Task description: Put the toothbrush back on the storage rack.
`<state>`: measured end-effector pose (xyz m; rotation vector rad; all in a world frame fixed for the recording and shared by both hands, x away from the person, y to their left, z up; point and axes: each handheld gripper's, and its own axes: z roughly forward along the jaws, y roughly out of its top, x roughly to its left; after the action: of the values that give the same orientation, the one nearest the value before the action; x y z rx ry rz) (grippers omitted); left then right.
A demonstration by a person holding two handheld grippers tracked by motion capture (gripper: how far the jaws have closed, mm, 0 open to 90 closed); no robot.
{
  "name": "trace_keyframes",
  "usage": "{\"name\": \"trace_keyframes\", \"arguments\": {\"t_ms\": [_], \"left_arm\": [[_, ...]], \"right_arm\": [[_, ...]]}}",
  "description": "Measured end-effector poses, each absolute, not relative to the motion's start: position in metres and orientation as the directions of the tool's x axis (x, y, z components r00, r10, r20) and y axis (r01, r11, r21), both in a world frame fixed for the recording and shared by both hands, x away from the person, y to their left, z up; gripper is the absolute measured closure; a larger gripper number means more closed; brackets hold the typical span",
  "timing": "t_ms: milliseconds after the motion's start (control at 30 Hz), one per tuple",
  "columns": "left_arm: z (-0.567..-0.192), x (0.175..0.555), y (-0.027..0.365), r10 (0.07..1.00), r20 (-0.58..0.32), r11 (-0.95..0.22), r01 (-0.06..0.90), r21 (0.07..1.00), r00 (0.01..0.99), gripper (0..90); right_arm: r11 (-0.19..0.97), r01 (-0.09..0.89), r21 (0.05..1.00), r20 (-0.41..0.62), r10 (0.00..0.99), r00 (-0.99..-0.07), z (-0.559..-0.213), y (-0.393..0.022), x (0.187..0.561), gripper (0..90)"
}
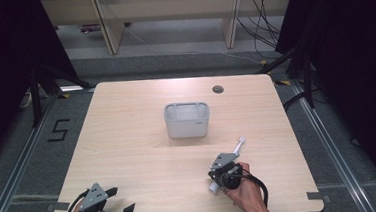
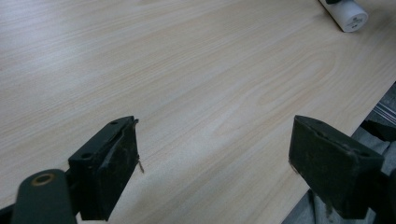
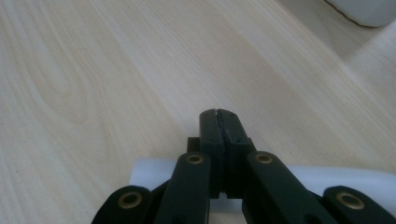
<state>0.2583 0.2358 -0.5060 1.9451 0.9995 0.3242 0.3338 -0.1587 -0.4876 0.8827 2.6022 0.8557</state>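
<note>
Toothbrush-like white tool (image 1: 228,164): you hold it near the table's front edge, right of centre, with your right gripper (image 1: 225,172); its jaws are pressed together across the white handle (image 3: 154,172), and the thin end points toward the right edge. Your left gripper (image 1: 114,207) rests at the front left corner, jaws spread wide with nothing between them. A grey caddy (image 1: 187,119) stands at the table's centre, well apart from both grippers. The table (image 1: 128,135) is pale wood grain with a cable grommet (image 1: 218,89) near its far edge. Beyond it you see grey floor, loose cables (image 1: 263,25), wooden furniture legs and black curtains on both sides.
</note>
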Motion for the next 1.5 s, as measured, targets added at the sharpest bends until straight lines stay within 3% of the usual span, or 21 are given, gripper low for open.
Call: {"name": "trace_keyframes", "arguments": {"t_ms": [833, 933, 967, 1000, 1033, 1200, 1400, 1500], "left_arm": [[-0.506, 0.258, 0.235, 0.751, -0.154, -0.275, 0.516, 0.811, 0.642, 15.0], [-0.506, 0.258, 0.235, 0.751, -0.155, -0.274, 0.517, 0.811, 0.642, 15.1], [-0.507, 0.258, 0.235, 0.751, -0.156, -0.272, 0.516, 0.812, 0.641, 15.1], [-0.507, 0.259, 0.235, 0.751, -0.154, -0.276, 0.517, 0.81, 0.642, 15.0], [-0.507, 0.259, 0.235, 0.751, -0.154, -0.276, 0.517, 0.81, 0.642, 15.1], [-0.507, 0.259, 0.235, 0.753, -0.152, -0.28, 0.521, 0.806, 0.64, 15.1], [-0.507, 0.259, 0.235, 0.755, -0.158, -0.272, 0.524, 0.807, 0.636, 15.1], [-0.507, 0.259, 0.236, 0.756, -0.154, -0.277, 0.524, 0.805, 0.636, 15.1]], "right_arm": [[0.632, 0.457, 0.626, -0.045, 0.614, -0.788, -0.483, -0.186, 0.321, 87.9], [0.612, 0.475, 0.633, -0.03, 0.632, -0.774, -0.479, -0.187, 0.321, 83.1], [0.605, 0.475, 0.639, -0.026, 0.633, -0.773, -0.477, -0.188, 0.323, 79.5], [0.597, 0.487, 0.638, -0.025, 0.648, -0.761, -0.471, -0.191, 0.326, 70.1], [0.597, 0.487, 0.638, -0.025, 0.648, -0.761, -0.471, -0.191, 0.326, 70.1], [0.561, 0.574, 0.597, -0.019, 0.724, -0.689, -0.459, -0.199, 0.336, 51.4], [0.509, 0.677, 0.531, 0.063, 0.773, -0.631, -0.455, -0.202, 0.354, 40.5], [0.526, 0.695, 0.491, 0.065, 0.773, -0.631, -0.457, -0.197, 0.361, 40.3]]}}
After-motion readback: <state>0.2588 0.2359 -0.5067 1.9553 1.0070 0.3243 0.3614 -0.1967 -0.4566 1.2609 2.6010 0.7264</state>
